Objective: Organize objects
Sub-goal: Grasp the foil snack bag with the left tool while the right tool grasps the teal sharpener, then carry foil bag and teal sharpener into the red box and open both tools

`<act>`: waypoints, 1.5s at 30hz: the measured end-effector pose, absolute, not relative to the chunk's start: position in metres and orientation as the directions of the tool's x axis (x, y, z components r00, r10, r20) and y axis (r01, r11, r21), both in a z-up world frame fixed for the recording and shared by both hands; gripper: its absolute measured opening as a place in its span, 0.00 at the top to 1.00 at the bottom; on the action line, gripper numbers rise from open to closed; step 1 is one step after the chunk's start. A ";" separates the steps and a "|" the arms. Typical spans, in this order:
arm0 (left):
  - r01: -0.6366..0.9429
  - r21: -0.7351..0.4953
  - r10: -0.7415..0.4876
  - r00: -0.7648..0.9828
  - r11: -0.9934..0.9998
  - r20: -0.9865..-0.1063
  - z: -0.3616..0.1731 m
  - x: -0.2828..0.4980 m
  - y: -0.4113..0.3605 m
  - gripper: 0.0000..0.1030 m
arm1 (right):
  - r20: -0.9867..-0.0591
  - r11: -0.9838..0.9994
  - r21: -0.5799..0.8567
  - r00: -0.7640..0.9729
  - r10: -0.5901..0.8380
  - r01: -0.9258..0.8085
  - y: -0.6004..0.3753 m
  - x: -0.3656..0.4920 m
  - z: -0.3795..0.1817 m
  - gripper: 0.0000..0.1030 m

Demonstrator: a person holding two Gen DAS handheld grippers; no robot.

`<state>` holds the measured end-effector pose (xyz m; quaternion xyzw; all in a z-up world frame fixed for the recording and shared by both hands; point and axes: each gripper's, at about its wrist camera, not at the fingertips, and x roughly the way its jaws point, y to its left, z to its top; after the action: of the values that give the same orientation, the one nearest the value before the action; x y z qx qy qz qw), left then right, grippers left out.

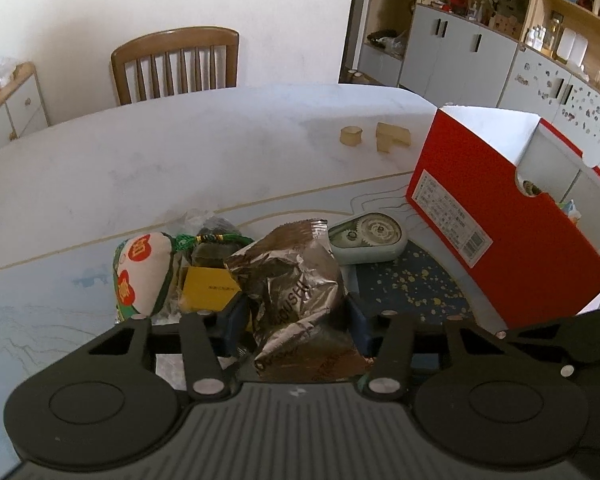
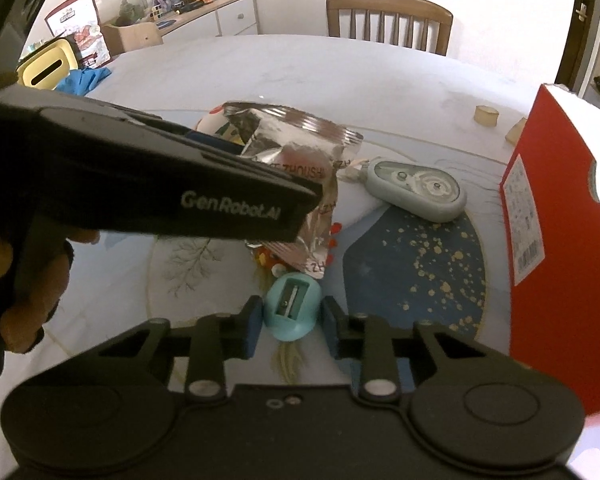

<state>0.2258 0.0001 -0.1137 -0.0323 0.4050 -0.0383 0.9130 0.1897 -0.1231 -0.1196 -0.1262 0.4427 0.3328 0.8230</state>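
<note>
The left hand-held gripper is closed on a crinkled foil packet, its blue pads pinching the packet's middle; in the right wrist view the packet hangs above the counter, its lower edge drooping. It looks light, thin and slippery, likely to crumple and slide under a pinch, so a hold across the bulk rather than on a sealed edge seems safest. The right hand-held gripper has a teal sharpener between its pads: a small, hard, rounded shell that should take a firm squeeze on its flat sides, though whether the pads actually press on it I cannot tell. Beside the packet lie a stuffed pouch, a yellow card and a tape dispenser; the red box stands open at the right, presumably the destination. Its inside is mostly hidden, something orange under the packet is cut off, and the packet's print is only partly legible.
</note>
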 end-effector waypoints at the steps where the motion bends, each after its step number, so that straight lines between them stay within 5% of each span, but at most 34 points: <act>1: 0.041 -0.094 -0.097 0.668 0.995 -0.738 -0.113 0.225 0.000 0.50 | -0.813 0.748 0.084 0.389 0.434 -0.659 -0.124 0.188 -0.119 0.71; 25: 0.080 -0.217 -0.208 0.713 0.973 -0.669 -0.046 0.185 -0.014 0.56 | -0.711 0.804 0.127 0.511 0.482 -0.582 -0.206 0.165 -0.033 0.71; 45: 0.232 -0.251 -0.340 0.707 0.940 -0.620 -0.003 0.198 -0.105 0.56 | -0.641 0.880 0.100 0.647 0.414 -0.464 -0.314 0.197 0.008 0.71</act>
<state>0.1984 -0.1046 -0.0028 -0.0775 0.3496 -0.1554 0.9207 0.1970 -0.3136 0.0082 -0.0366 0.3436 0.2420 0.9067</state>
